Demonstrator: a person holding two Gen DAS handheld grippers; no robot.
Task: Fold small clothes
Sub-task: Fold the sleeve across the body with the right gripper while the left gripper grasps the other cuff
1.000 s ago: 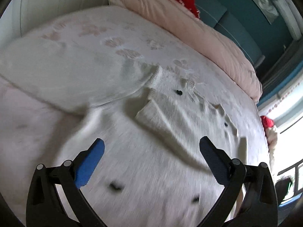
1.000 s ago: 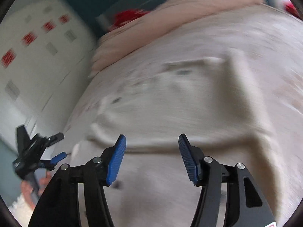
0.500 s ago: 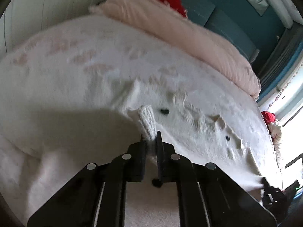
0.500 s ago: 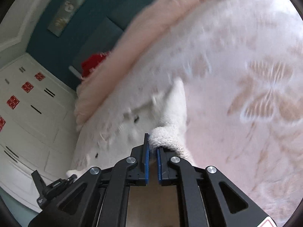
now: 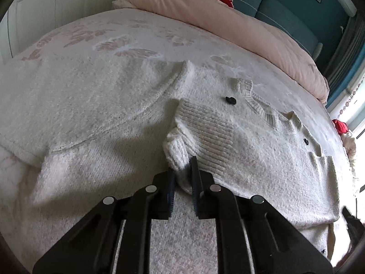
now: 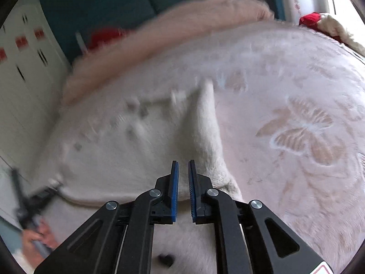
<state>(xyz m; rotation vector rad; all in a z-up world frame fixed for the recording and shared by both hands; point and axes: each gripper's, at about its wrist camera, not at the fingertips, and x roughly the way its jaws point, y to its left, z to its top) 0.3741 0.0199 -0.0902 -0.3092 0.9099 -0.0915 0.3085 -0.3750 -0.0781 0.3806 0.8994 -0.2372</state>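
the white knit cardigan [image 5: 228,137] lies spread across the middle of the frame on the bed [image 5: 136,29]. your left gripper [image 5: 182,182] is pinched on its ribbed cuff [image 5: 180,153]. your right gripper [image 6: 182,182] is nearly closed with nothing between its fingers, over the cardigan's sleeve.

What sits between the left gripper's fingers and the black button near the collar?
In the left wrist view, the ribbed sleeve cuff spans from the left gripper toward the button.
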